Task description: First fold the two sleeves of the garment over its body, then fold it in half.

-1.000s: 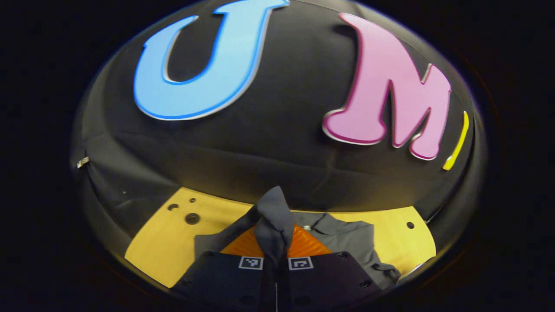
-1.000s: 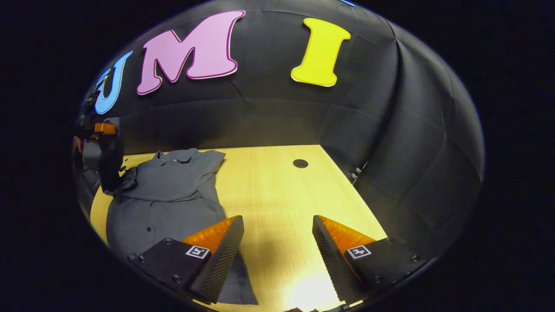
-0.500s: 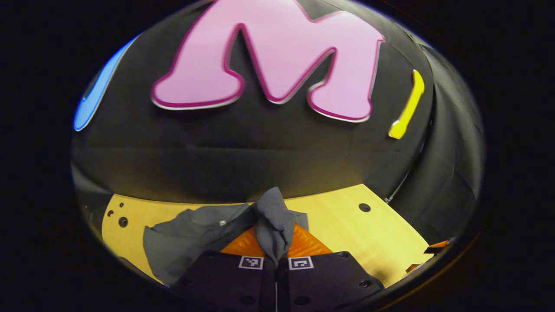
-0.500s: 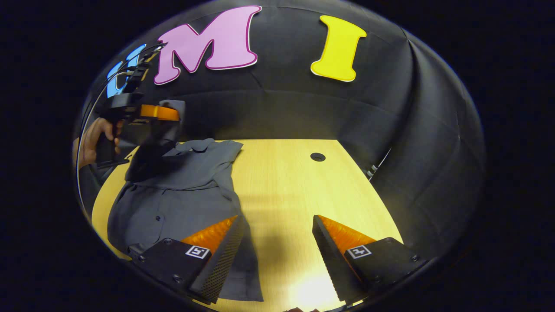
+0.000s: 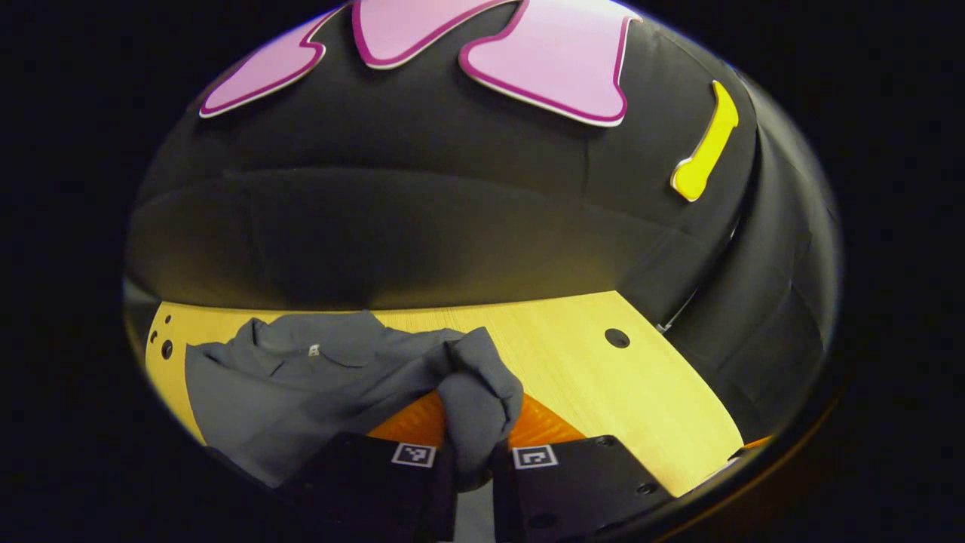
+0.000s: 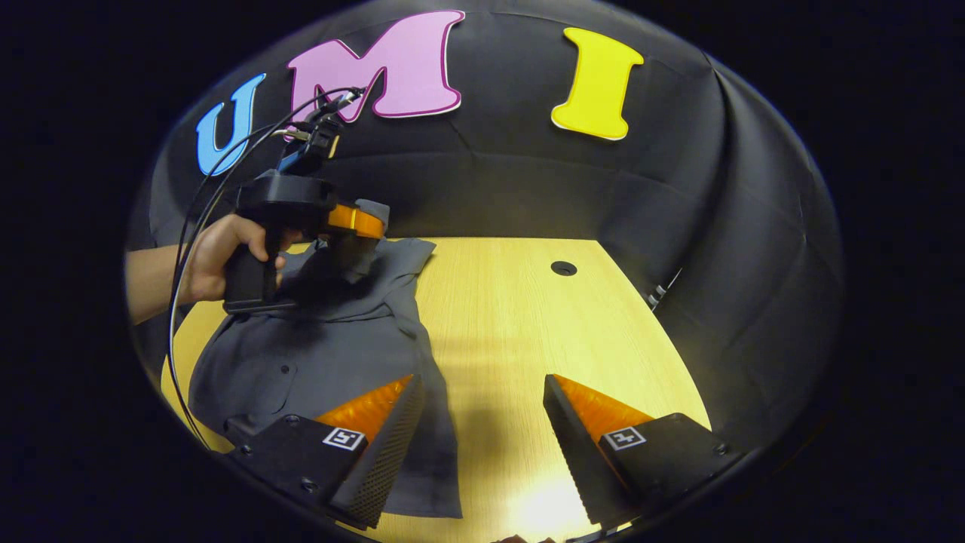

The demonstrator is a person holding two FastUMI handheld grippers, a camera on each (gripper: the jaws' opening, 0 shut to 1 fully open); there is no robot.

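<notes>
A grey button shirt (image 6: pixel 317 354) lies on the yellow wooden table (image 6: pixel 513 332), collar toward the back wall. My left gripper (image 5: pixel 475 422) is shut on the bunched end of one sleeve (image 5: pixel 479 385), which drapes over its fingers; the shirt's collar and body (image 5: pixel 301 377) lie to its left in the left gripper view. In the right gripper view that left gripper (image 6: pixel 362 224) is held by a hand (image 6: pixel 219 253) above the shirt's upper chest, the sleeve lifted. My right gripper (image 6: pixel 482 422) stands open low over the table by the shirt's right hem, nothing between its fingers.
A round hole (image 6: pixel 563 268) sits in the tabletop near the back right. Several small holes (image 5: pixel 162 343) mark the table's far left corner. Black cloth walls close the table at the back and right. A black cable (image 6: pixel 226 173) loops from the left gripper.
The left gripper has carried the sleeve rightward and inward over the shirt's body, the hand now in full sight. The right gripper stays open, barely moved.
</notes>
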